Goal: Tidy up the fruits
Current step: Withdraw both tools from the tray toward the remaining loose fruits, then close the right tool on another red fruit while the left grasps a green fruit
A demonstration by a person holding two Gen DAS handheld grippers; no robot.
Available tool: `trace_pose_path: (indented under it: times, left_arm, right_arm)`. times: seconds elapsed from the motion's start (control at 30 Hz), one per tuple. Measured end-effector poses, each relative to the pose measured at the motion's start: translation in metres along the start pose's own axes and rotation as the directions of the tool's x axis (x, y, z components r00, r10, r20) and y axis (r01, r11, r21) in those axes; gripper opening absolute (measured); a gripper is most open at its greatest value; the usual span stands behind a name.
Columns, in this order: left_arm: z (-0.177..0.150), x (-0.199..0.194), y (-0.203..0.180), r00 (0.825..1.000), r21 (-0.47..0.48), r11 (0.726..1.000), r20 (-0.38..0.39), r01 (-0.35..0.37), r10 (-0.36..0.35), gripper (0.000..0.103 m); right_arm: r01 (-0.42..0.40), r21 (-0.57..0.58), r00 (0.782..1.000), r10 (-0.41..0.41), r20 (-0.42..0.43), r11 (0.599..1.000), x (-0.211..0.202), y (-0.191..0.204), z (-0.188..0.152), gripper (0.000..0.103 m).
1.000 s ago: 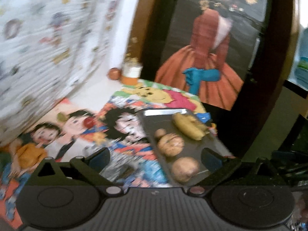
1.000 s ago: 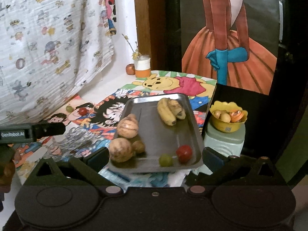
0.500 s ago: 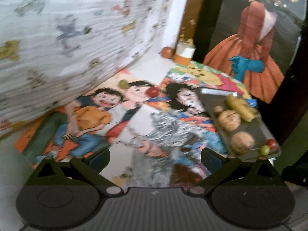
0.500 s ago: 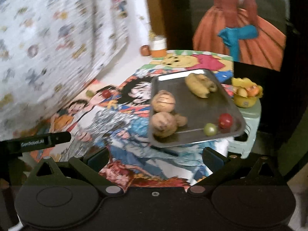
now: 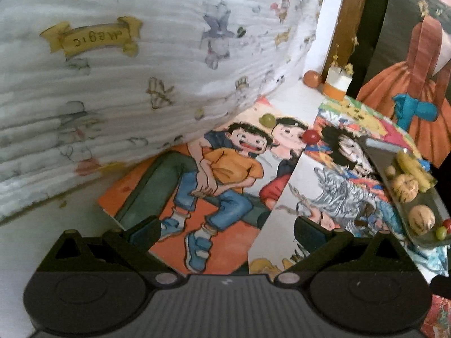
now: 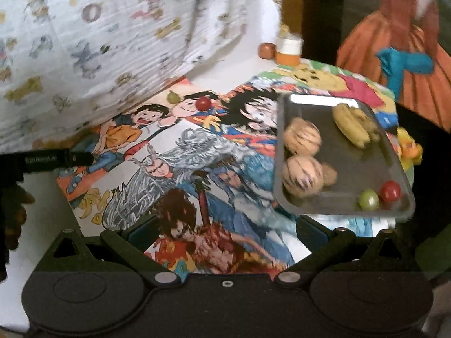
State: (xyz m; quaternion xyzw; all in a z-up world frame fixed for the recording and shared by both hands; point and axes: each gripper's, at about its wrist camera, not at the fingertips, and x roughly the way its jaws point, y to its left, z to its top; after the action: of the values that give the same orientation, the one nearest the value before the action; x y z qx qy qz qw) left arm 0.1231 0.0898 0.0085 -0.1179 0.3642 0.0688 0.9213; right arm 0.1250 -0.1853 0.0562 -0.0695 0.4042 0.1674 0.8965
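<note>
left tool (image 5: 225,229) is hanging spread and empty over the cartoon-covered bench (image 5: 225,186); right tool (image 6: 225,228) is likewise standing spread, gripping nothing; metal tray (image 6: 349,169) is sitting at the bench's right edge, carrying bananas (image 6: 352,125), two tan striped round fruits (image 6: 302,137), a small brown fruit (image 6: 329,173), a green fruit (image 6: 368,200) and a red fruit (image 6: 390,192); a loose green fruit (image 5: 267,119) and red fruit (image 5: 310,136) are lying on the bench, well apart from the tray.

We seem to be in a home. Ahead lies a table covered in cartoon posters (image 6: 174,169), and to our left hangs a child's printed cloth (image 5: 141,70). A painted doorway hanging (image 6: 394,42) shows to the right.
</note>
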Motion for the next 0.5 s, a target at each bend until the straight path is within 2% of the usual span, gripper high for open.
trace_pose_path:
  times: [0.13,0.23,0.3,0.37,0.5]
  left_arm:
    - [0.013,0.003,-0.001,0.998,0.032,0.998,0.025,0.049,-0.049,0.103]
    - [0.027,0.004,-0.010,0.996,0.132,0.991,0.073,0.039,-0.049,0.103]
    - [0.037,0.006,-0.019,0.994,0.211,0.977,0.099,0.030,-0.051,0.103]
    - [0.048,0.008,-0.029,0.989,0.306,0.952,0.131,0.020,-0.063,0.103]
    - [0.069,0.019,-0.050,0.974,0.476,0.879,0.211,-0.024,-0.088,0.103]
  right_arm:
    - [-0.020,-0.155,0.999,0.027,0.046,0.988,0.002,0.008,0.025,0.102]
    - [-0.058,-0.290,0.993,0.084,0.078,0.955,0.002,0.009,0.047,0.102]
    - [-0.091,-0.386,0.986,0.136,0.091,0.918,0.002,0.006,0.064,0.102]
    - [-0.112,-0.471,0.978,0.180,0.101,0.875,0.003,0.001,0.081,0.103]
    - [-0.160,-0.597,0.959,0.267,0.095,0.787,0.017,-0.013,0.126,0.103]
